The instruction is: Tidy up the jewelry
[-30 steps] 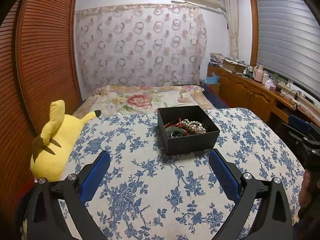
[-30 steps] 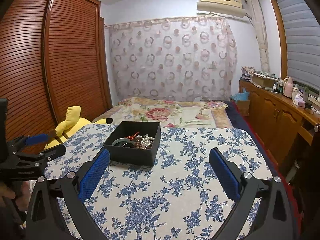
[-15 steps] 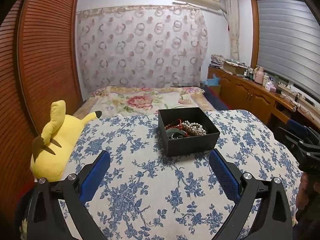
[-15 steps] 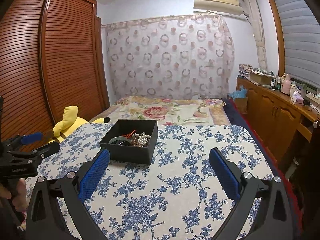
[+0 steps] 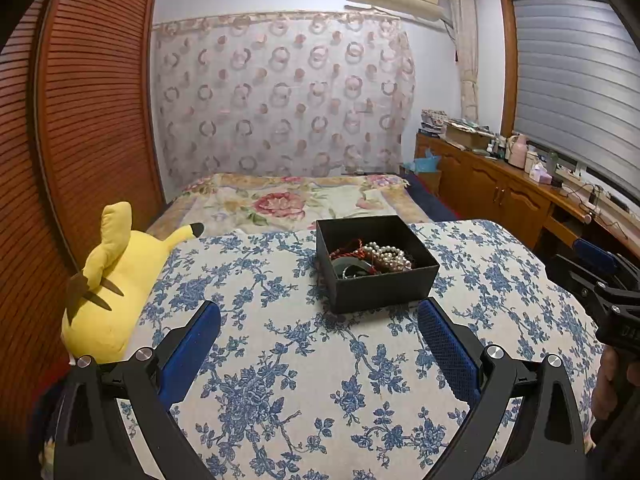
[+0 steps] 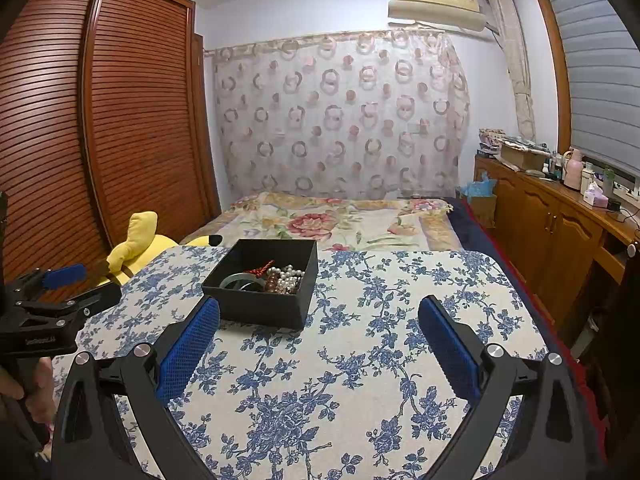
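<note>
A black open box [image 5: 376, 288] stands on the table with the blue floral cloth [image 5: 288, 360]. It holds a pearl string [image 5: 386, 254], a red cord piece [image 5: 352, 247] and a dark green bangle [image 5: 352, 270]. My left gripper [image 5: 319, 324] is open and empty, just in front of the box. My right gripper [image 6: 319, 322] is open and empty, in front of the box [image 6: 262, 304] and to its right. Each gripper shows at the edge of the other's view: the right gripper [image 5: 600, 276] and the left gripper [image 6: 52, 292].
A yellow plush toy [image 5: 108, 280] lies at the table's left edge beside a wooden louvred wardrobe [image 5: 92, 120]. A bed with a floral cover [image 5: 288, 200] lies behind the table. A wooden sideboard [image 5: 512, 192] with bottles runs along the right wall.
Both grippers have moved a little closer to the box and stay open. The right gripper has come further into the left wrist view.
</note>
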Tool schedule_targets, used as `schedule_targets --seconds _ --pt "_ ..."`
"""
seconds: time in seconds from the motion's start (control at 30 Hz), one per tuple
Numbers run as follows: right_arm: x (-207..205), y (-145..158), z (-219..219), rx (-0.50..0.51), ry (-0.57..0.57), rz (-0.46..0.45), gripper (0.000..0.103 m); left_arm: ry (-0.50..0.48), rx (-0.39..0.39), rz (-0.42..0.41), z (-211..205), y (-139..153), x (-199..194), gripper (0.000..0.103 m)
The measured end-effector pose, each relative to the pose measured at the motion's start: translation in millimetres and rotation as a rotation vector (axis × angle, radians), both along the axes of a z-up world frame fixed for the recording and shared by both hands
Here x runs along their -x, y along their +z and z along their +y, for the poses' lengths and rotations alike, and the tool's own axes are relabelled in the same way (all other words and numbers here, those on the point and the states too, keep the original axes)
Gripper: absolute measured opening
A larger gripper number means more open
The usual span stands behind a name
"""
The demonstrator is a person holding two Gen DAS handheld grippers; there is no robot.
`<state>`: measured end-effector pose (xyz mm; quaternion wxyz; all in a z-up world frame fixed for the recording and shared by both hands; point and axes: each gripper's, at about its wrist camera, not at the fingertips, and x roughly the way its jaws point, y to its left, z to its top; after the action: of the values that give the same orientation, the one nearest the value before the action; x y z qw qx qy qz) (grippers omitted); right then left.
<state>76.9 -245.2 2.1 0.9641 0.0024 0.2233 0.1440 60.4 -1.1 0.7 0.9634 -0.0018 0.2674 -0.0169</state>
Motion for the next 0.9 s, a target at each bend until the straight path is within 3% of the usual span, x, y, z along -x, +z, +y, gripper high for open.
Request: schedule_targets --seconds 0.9 --pt "0.8 1.1 -0.3 -0.003 -0.003 -0.001 0.1 -0.003 -0.003 -0.024 -4.2 6.0 7.2 0.095"
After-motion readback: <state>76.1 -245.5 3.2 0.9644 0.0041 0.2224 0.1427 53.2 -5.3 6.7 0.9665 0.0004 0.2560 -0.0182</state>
